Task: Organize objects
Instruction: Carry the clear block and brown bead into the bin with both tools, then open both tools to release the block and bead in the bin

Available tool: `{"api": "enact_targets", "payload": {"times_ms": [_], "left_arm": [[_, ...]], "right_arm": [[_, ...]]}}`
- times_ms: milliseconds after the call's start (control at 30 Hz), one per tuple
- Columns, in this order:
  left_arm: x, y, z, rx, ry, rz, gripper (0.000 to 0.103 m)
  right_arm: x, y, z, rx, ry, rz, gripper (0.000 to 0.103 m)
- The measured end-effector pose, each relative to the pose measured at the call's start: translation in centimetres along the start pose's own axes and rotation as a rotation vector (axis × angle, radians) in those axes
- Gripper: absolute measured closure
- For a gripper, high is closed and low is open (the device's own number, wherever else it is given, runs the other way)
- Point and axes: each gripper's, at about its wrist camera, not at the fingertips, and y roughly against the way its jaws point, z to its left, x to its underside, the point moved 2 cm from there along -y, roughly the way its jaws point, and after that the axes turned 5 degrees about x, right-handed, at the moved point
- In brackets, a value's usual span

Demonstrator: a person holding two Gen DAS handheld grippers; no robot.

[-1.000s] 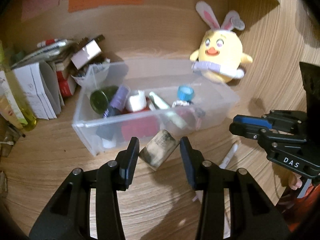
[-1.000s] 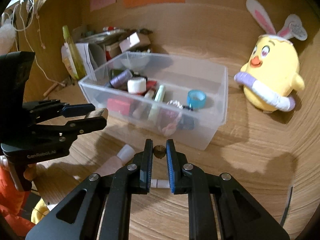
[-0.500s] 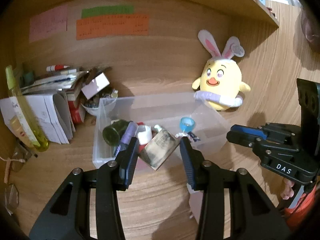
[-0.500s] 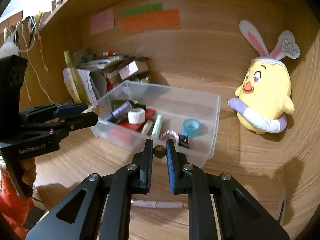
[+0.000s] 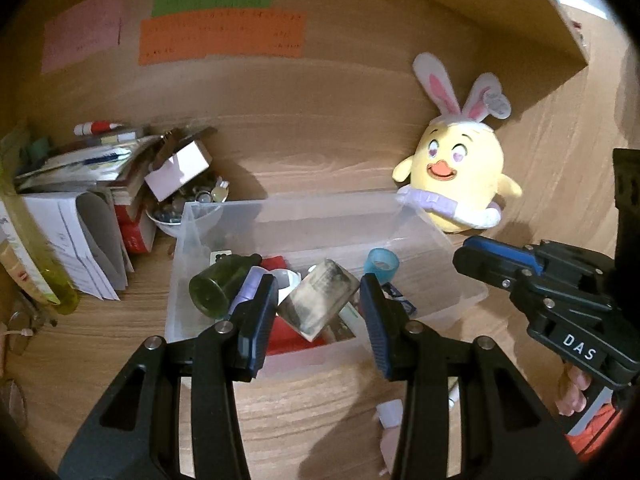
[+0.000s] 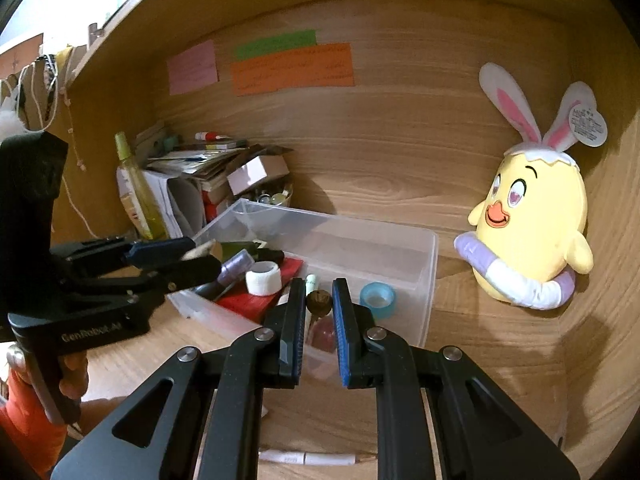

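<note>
The clear bin [image 5: 436,240] sits on the wooden desk [image 5: 100,344] by the plush chick [image 5: 460,184], already holding a green bottle [image 5: 216,284], a tape roll [image 6: 376,300] and other small items, so it looks like your collection point. You hold both loads above its near edge, probably to drop them in. Your left claw [image 5: 318,304] is partly open, clamped on a worn grey block [image 5: 318,304]. Your right claw [image 6: 319,300] is nearly closed, pinching a small brown ball [image 6: 319,302].
</note>
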Motion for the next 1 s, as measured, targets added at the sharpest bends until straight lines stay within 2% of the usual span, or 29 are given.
{"api": "enact_targets", "payload": {"times_ms": [567, 833, 1000], "left_arm": [[0.5, -4.3, 0.1, -0.017, -0.018, 0.074, 0.061], [0.9, -5.1, 0.5, -0.02, -0.011, 0.102, 0.06], [0.7, -4.5, 0.5, -0.02, 0.003, 0.082, 0.045]], "right_arm": [[0.9, -5.7, -1.1, 0.035, -0.032, 0.115, 0.091], [1.4, -7.1, -1.5, 0.05, -0.037, 0.146, 0.091], [1.5, -7.2, -1.6, 0.072, -0.028, 0.145, 0.091]]}}
